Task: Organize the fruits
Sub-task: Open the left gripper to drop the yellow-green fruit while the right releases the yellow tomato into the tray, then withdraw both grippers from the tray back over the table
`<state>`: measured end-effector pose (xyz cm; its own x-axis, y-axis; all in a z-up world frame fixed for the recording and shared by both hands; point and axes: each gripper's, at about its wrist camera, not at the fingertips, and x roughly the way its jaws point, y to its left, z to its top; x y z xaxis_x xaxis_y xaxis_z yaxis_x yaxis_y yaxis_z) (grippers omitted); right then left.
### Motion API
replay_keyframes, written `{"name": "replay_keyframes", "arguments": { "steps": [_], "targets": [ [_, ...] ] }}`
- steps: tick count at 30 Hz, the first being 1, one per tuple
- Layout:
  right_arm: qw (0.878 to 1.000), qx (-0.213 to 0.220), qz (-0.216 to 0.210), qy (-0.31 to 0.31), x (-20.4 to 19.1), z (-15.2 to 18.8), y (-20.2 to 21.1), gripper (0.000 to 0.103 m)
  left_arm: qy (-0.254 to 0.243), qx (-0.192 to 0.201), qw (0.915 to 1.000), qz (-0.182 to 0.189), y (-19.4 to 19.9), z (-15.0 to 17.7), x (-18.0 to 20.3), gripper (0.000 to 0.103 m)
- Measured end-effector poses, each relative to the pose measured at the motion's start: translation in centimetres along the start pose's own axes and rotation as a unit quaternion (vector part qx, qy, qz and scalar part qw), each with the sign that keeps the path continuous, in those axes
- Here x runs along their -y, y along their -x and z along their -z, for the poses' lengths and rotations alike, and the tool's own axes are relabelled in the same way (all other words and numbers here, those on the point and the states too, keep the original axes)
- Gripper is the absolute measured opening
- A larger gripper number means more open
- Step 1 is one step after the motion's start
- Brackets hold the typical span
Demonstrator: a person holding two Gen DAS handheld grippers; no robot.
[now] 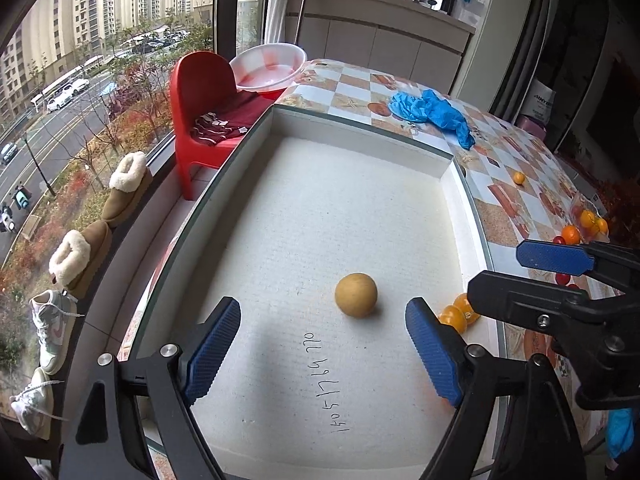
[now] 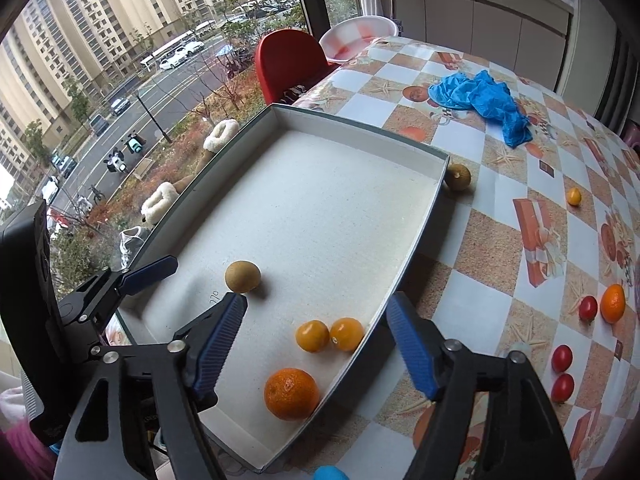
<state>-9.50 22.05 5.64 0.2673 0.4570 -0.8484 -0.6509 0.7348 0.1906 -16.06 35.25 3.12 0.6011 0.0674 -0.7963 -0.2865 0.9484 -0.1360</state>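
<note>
We hold both grippers, left (image 1: pixel 323 354) and right (image 2: pixel 316 340), spread and empty above the box (image 2: pixel 360 128), tan fruit (image 1: pixel 356 294) and oranges (image 2: pixel 291 393) inside.

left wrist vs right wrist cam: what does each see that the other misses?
Only the left wrist view: pale sneakers on the sill and the handwritten digits in full.
Only the right wrist view: the big orange inside the tray and the brown fruit outside its far corner.
Both: the white tray, the brown fruit in it, two small yellow-orange fruits, blue gloves, both open grippers.
</note>
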Motion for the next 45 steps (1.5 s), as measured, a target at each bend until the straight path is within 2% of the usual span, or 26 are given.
{"name": "replay_keyframes", "arguments": {
  "steps": [2, 4, 6, 16, 30, 41, 45],
  "targets": [
    [1.000, 0.005, 0.012, -0.001, 0.5, 0.2, 0.5, 0.085, 0.006, -0.003, 1.0000, 0.000, 0.0, 0.0, 0.0, 0.086],
    [0.999, 0.004, 0.034, 0.001, 1.2, 0.5, 0.8, 0.097, 0.009, -0.005, 0.9999, 0.003, -0.1, -0.1, 0.2, 0.086],
    [0.999, 0.006, 0.046, -0.002, 2.2, 0.9, 1.2, 0.103, 0.010, -0.004, 0.9999, 0.006, 0.0, -0.1, 0.6, 0.086],
    [0.994, 0.003, 0.078, -0.077, 8.6, 3.5, 3.7, 0.103, -0.016, 0.000, 0.9995, 0.027, 0.8, -0.3, 3.9, 0.086],
    [0.977, 0.010, 0.101, -0.189, 16.9, 7.5, 6.0, 0.103, -0.045, 0.004, 0.9985, 0.032, 2.0, -1.0, 7.5, 0.086],
    [0.947, 0.016, 0.148, -0.284, 25.1, 13.7, 8.3, 0.103, -0.111, -0.010, 0.9929, 0.042, 1.8, -0.6, 13.9, 0.086],
    [0.938, 0.018, 0.179, -0.297, 27.5, 15.2, 8.8, 0.103, -0.131, -0.014, 0.9901, 0.049, 1.8, -0.9, 16.1, 0.086]
  ]
}}
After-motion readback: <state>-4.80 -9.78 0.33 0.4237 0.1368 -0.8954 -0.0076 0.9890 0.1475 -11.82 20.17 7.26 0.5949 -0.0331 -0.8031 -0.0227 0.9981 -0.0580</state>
